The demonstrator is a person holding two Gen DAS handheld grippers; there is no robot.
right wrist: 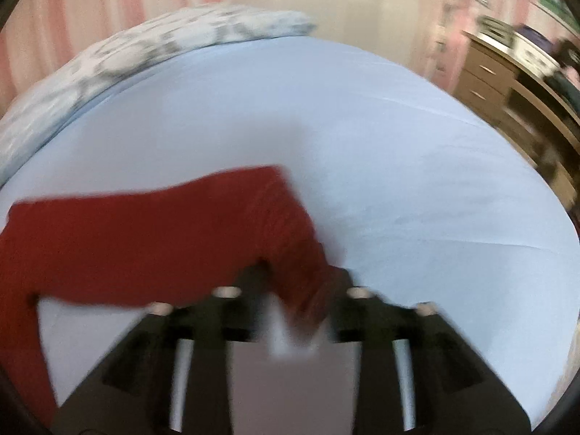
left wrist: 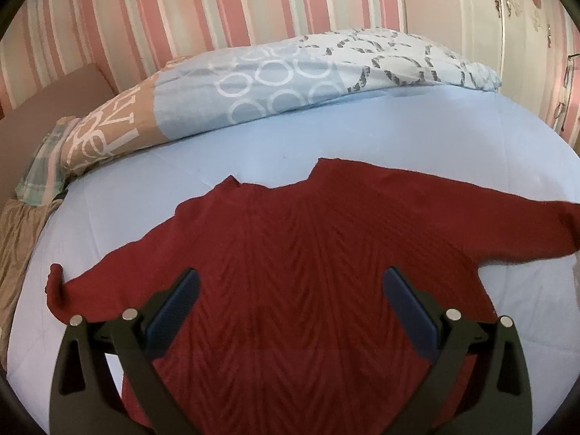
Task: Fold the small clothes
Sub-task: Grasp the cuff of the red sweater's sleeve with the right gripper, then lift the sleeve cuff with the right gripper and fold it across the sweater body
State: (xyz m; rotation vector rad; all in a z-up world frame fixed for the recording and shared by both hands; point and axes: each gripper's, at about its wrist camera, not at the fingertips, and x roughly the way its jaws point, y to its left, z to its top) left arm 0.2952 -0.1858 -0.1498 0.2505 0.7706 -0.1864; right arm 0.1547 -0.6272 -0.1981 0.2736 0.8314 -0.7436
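Sweater [left wrist: 290, 282] lay flat on bed [left wrist: 253, 152], ready for folding. Left gripper [left wrist: 290, 286] hovered open; right gripper [right wrist: 301, 279] apparently clamped sleeve [right wrist: 181, 224], blurred.

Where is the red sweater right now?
The red sweater lies spread flat on the light blue bed sheet, below the patterned pillow; in the left wrist view, the left gripper hovers open over its middle.

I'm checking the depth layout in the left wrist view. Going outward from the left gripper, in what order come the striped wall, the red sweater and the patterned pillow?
1. Red sweater: spread flat on the blue sheet, right under the open left gripper.
2. Patterned pillow: lying across the bed beyond the sweater's collar.
3. Striped wall: behind the pillow, at the top of the view.
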